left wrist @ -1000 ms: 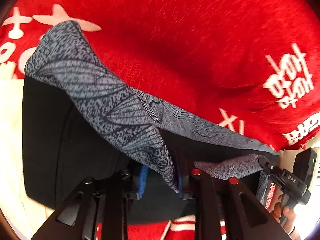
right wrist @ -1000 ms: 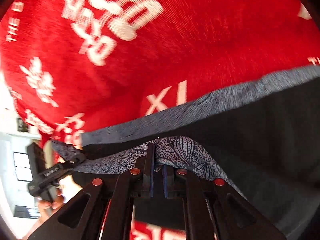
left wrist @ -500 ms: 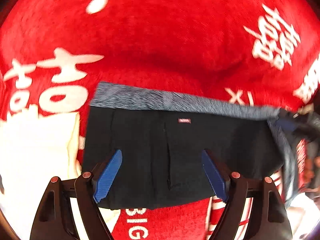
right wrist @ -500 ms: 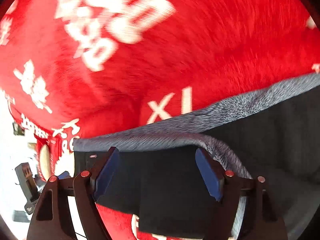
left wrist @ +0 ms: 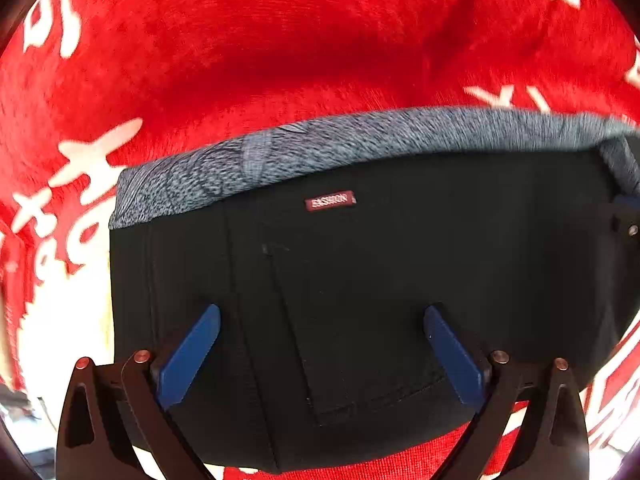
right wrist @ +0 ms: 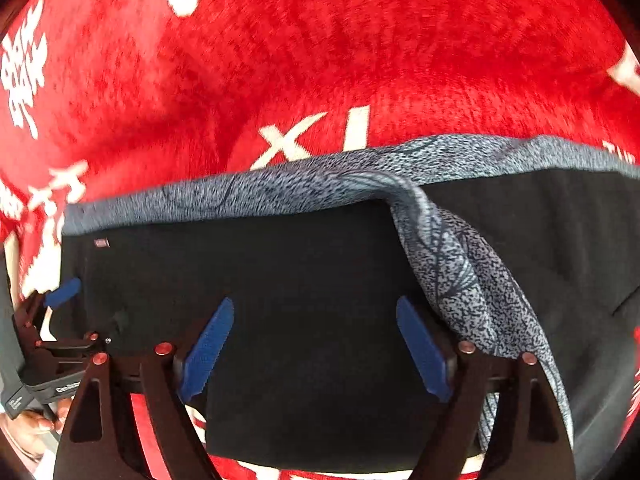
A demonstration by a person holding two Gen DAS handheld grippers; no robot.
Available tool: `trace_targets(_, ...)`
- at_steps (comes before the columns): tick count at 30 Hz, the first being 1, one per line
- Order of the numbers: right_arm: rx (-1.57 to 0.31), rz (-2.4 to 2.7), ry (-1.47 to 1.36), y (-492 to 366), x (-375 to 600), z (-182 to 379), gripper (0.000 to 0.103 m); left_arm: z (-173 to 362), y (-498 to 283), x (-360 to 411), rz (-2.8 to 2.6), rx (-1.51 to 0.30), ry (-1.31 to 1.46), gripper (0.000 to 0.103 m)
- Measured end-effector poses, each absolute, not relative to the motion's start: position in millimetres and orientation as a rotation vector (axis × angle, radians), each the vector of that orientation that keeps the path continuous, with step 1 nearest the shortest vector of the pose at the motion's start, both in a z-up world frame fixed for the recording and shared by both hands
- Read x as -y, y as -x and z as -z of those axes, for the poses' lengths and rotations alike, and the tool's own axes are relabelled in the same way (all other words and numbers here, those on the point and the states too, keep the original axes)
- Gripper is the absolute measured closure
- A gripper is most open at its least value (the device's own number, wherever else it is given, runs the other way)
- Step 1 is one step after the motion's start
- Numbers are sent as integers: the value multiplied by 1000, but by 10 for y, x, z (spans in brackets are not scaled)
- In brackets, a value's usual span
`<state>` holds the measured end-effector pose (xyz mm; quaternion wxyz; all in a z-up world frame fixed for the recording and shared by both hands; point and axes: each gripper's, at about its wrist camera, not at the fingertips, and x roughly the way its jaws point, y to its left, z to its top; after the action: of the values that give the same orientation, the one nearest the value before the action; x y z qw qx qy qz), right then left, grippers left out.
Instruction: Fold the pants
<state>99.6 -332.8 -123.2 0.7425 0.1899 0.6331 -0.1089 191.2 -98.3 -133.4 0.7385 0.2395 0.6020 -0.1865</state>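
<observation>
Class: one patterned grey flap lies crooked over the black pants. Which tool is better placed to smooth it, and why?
Right. The grey flap lies beside the open right tool; the left tool hangs over plain black pants.

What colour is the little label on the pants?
The label is dark red with pale lettering, clearest in the left wrist view.

Left wrist view: mounted behind the left tool (left wrist: 322,354), facing steeply down along its blue fingers (left wrist: 188,356), close above the black pants (left wrist: 360,280) on a red printed blanket (left wrist: 280,60). Right wrist view: same mounting behind the right tool (right wrist: 316,354), also aimed steeply down, equally near. Shared by both: the black panel, its small red label (left wrist: 330,201), the grey patterned edge (left wrist: 280,156) and the blanket beyond. Left tool visible at the left edge of the right view; a sliver of the right tool at the right edge of the left view.
</observation>
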Motion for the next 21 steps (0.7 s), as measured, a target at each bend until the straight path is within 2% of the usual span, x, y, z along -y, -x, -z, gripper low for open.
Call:
trace_targets(4,-1369,248,-495,-808,3499,1110,17,1249,-1909,1048,387,-1364,-496,2)
trace_targets(7,-1305,230,-659,-447,3838,959,19,1084,-1816,1208,411,-1368,-462,2)
trace_targets(14,-1198,179,-805,634,4354,454,18,596,-1156,2047,613,-1390,-305,2)
trace_targets(21,-1279,308,-839,1924,4792,474,18,801,-459,3055,727,-1499,-183,2)
